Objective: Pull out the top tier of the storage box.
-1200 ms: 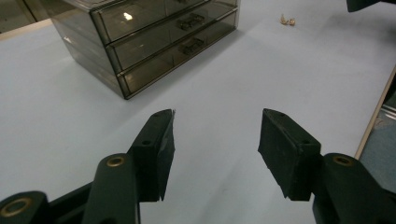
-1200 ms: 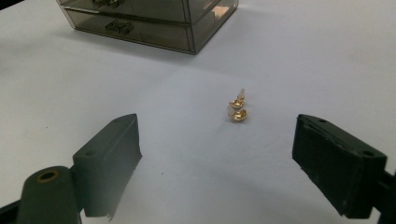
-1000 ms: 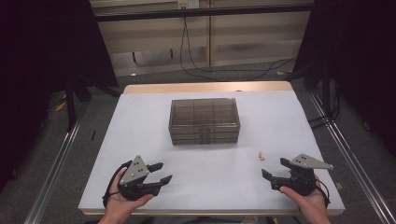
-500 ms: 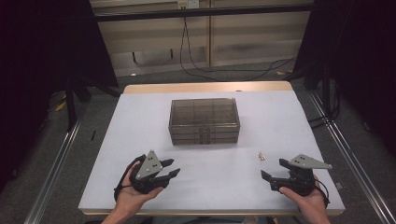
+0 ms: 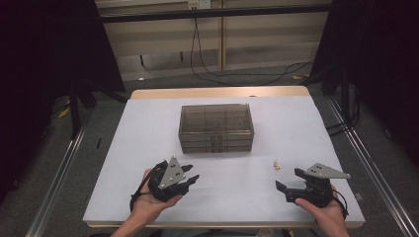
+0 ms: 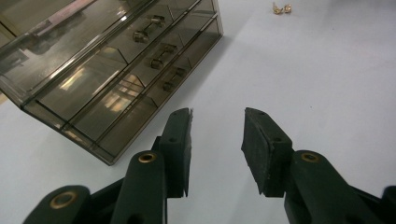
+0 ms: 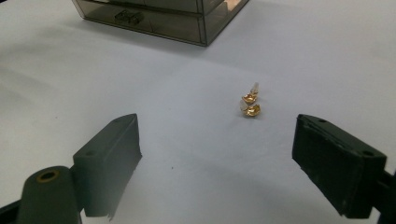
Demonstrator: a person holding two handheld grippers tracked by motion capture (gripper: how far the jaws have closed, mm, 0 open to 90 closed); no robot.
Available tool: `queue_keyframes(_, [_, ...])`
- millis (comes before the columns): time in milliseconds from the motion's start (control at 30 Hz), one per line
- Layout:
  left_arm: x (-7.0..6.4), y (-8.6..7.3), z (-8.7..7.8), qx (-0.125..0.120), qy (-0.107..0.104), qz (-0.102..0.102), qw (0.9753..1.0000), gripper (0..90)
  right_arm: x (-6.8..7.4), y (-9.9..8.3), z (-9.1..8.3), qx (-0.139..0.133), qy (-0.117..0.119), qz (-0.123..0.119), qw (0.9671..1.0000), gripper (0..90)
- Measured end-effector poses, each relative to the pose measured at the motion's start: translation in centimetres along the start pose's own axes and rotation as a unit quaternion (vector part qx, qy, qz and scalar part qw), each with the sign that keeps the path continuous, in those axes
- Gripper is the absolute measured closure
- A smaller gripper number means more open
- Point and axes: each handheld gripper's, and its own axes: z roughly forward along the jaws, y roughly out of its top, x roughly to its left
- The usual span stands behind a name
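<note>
A smoked clear drawer box with three stacked drawers stands mid-table; its handles face me. A pair of small gold earrings lies on the white table to the box's front right. My left gripper is at the front left, tilted in the hand, open with nothing between its jaws. It points toward the box's front corner. My right gripper rests at the front right, open wide, with the earrings a short way ahead of its jaws.
The white table has a wooden strip along its far edge. Metal rails run along both sides on the floor. Cables lie on the floor behind, before a dark curtain.
My left gripper has moved right and a little forward toward the box and rolled over in the hand. The right gripper has stayed in place.
</note>
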Motion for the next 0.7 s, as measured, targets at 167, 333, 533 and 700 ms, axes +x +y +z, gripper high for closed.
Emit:
queue_keyframes(167, [-0.1, 0.9, 0.4, -0.002, -0.001, 0.000, 1.0000, 61.2, 0.0, 0.0, 0.0, 0.001, 0.002, -0.001, 1.0000, 15.1])
queue_keyframes(333, [-0.1, 1.6, 0.9, 0.000, 0.002, 0.011, 0.9999, 61.1, 0.1, 0.0, 0.0, 0.004, 0.005, -0.002, 1.0000, 15.0])
queue_keyframes(533, [0.1, 2.0, 1.5, 0.005, 0.008, 0.022, 0.9997, 63.0, 0.0, 0.0, 0.1, 0.012, 0.007, -0.003, 0.9999, 14.9])
queue_keyframes(700, [0.2, 2.5, 2.3, 0.018, 0.030, 0.047, 0.9983, 68.9, 0.1, 0.0, 0.2, 0.015, 0.009, -0.001, 0.9998, 14.8])
